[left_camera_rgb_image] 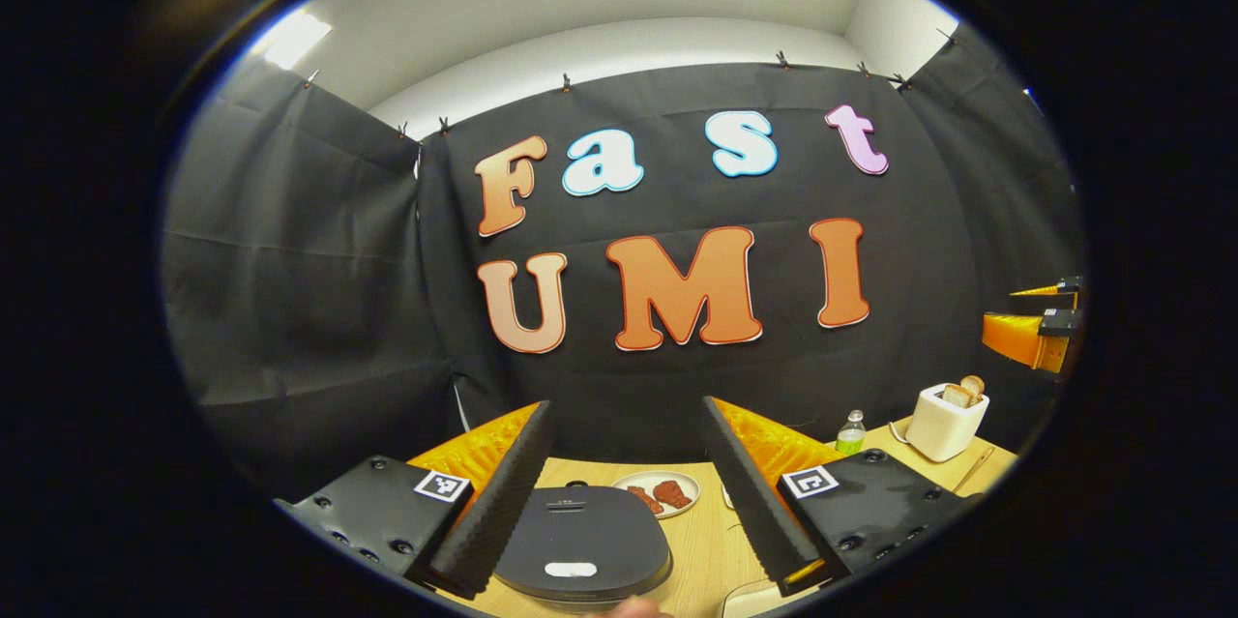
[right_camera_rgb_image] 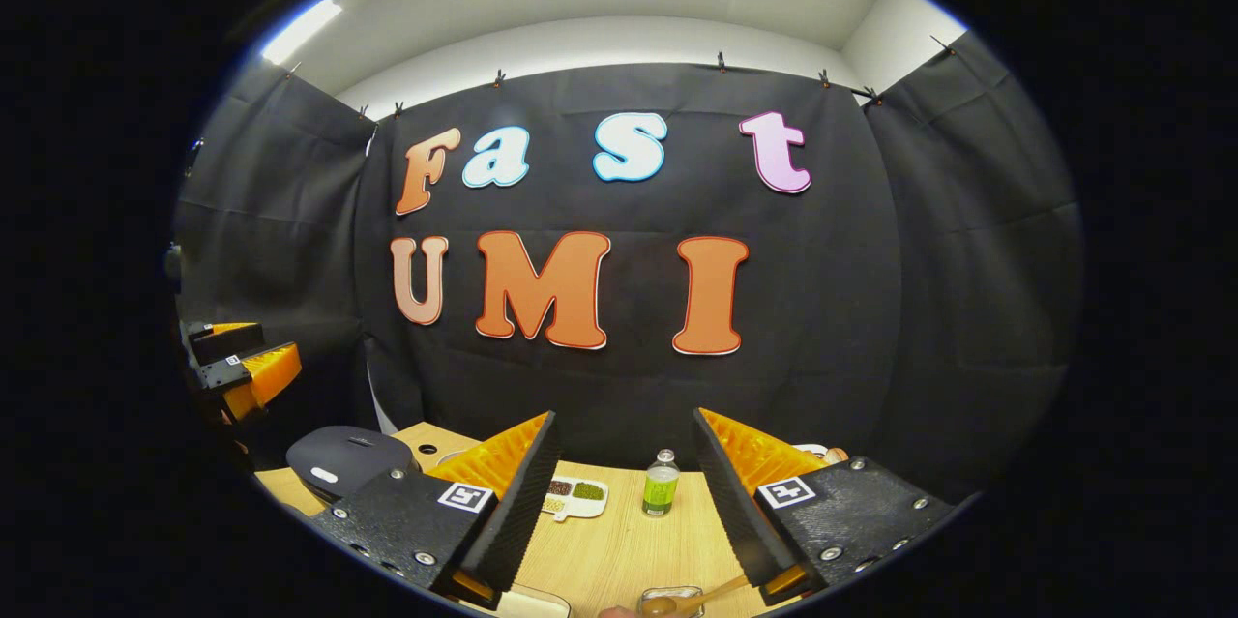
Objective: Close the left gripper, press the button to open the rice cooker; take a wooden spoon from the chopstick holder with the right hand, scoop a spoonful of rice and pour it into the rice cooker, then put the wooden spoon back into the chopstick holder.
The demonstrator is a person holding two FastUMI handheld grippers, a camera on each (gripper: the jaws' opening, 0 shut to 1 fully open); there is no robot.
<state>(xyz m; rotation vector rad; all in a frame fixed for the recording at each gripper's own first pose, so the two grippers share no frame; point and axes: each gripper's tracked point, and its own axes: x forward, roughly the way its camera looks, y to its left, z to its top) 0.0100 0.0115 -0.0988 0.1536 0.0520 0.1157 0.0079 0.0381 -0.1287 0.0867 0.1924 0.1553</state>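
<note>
1. The left gripper hangs above the worktop with its jaws spread wide. The closed rice cooker lies between and just below its fingers, so the tool is lined up on it, probably for the press.
2. The cooker's lid is down, and a pale oval patch sits at the near edge of the lid; whether that is the release button I cannot tell. The task wants the left jaws closed before pressing, and that has not been done.
3. The right gripper is also wide open and holds nothing, poised over the worktop on the spoon's side.
4. A wooden spoon shows at the bottom of the right gripper view, lying over a small clear container. I cannot make out the chopstick holder.
5. Beyond the right fingers stand a green bottle and a divided tray of grains, well clear of the cooker off to the left.
6. A toaster with bread and a plate of reddish food sit toward the back, apart from the work.
</note>
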